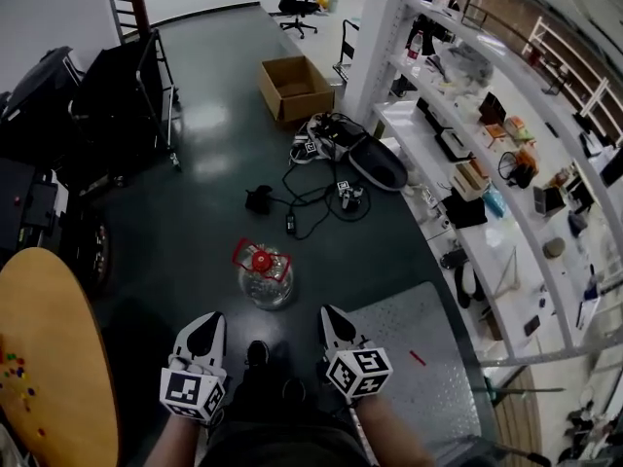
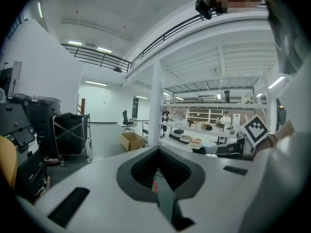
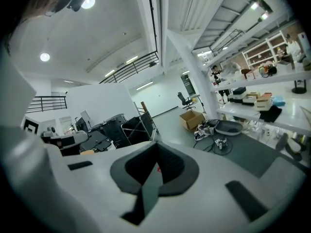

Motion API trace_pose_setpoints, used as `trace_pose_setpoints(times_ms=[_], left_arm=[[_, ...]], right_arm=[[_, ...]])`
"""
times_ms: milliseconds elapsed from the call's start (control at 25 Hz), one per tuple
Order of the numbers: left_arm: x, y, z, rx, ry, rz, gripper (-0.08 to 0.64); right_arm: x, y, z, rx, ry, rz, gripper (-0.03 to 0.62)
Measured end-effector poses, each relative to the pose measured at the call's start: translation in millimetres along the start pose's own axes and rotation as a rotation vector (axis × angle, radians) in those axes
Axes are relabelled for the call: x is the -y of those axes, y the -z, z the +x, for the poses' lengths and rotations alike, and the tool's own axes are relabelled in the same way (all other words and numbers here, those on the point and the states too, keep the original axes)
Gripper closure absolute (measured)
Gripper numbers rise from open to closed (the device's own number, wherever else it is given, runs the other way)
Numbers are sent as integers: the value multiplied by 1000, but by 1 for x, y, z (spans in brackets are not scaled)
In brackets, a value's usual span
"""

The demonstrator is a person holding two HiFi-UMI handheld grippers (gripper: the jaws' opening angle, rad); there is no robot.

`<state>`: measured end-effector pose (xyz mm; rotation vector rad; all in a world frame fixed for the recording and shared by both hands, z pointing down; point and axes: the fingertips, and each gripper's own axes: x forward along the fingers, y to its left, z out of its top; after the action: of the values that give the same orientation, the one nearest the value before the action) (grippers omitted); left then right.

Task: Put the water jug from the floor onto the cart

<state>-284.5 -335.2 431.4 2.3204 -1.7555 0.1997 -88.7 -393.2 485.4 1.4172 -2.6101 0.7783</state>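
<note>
The dark green floor [image 1: 195,193] fills most of my head view. At lower right lies a grey tread-plate deck [image 1: 428,358], which I take to be the cart. It sits low and close on my right, so the lift onto it should be short. The water jug [image 1: 265,278] stands on the floor just ahead of me, near the deck's left edge and well apart from the cable tangle [image 1: 321,188] beyond it. Looking steeply down I see mostly its top, so I judge, without full certainty, that it is upright, long axis vertical, neck toward my camera. Its red handle [image 1: 251,254] tips up and to the left of the red cap [image 1: 261,260]. The left gripper [image 1: 205,327] and right gripper [image 1: 334,321] hang short of the jug, one to each side of its line. Each has its jaws pressed together on nothing, as neither has reached it yet.
</note>
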Motion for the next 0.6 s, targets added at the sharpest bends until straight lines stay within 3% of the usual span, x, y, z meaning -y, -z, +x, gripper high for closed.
trace_pose_setpoints(times_ms=[400,600], left_arm=[[-89,20,122,-19,41,-30,555],[-137,50,190,-68,62,-45,555]], right_arm=[[35,0,117,-17,112,39,601],[61,31,203,-82,186,91,600]])
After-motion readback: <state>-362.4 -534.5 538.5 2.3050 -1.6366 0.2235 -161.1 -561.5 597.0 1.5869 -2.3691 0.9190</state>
